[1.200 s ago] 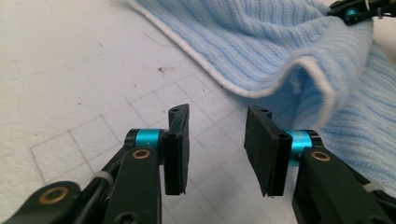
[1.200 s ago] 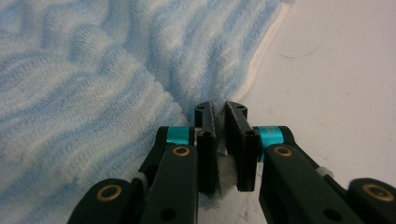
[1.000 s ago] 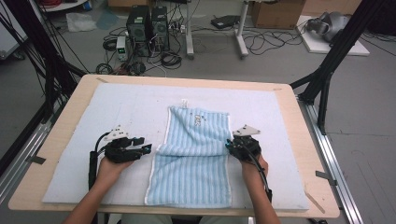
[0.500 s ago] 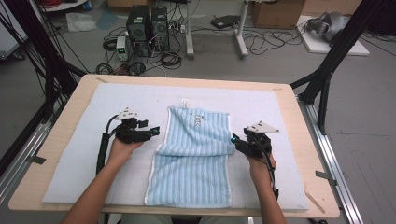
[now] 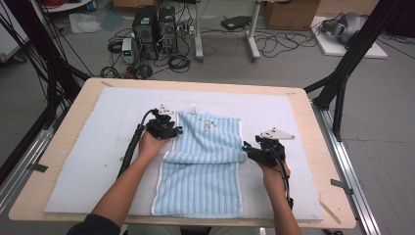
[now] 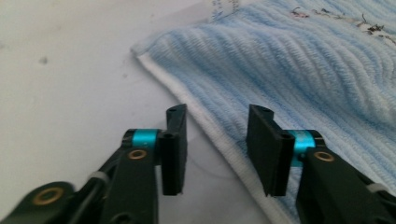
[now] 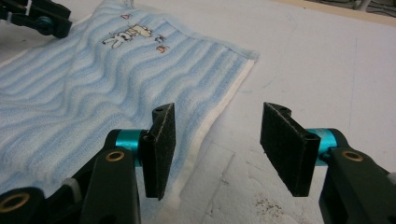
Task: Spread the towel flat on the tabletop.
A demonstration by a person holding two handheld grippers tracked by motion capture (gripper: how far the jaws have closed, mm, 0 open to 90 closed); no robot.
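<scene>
Jaws apart astride towel (image 6: 299, 70) edges

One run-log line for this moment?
towel: partly folded | left claw: open, closing, at towel edge | right claw: open, at towel edge

I have the towel (image 5: 205, 166) lying on the foam mat (image 5: 88, 161), which covers most of the table (image 5: 58, 156). The towel's far part is folded over its near part, the fold running across its middle. My left gripper (image 5: 172, 131) sits at the towel's left edge near the far corner; my right gripper (image 5: 248, 151) sits at its right edge, by the fold. Behind the table, computer towers (image 5: 155, 24) stand on the floor among cables (image 5: 274, 44)
</scene>
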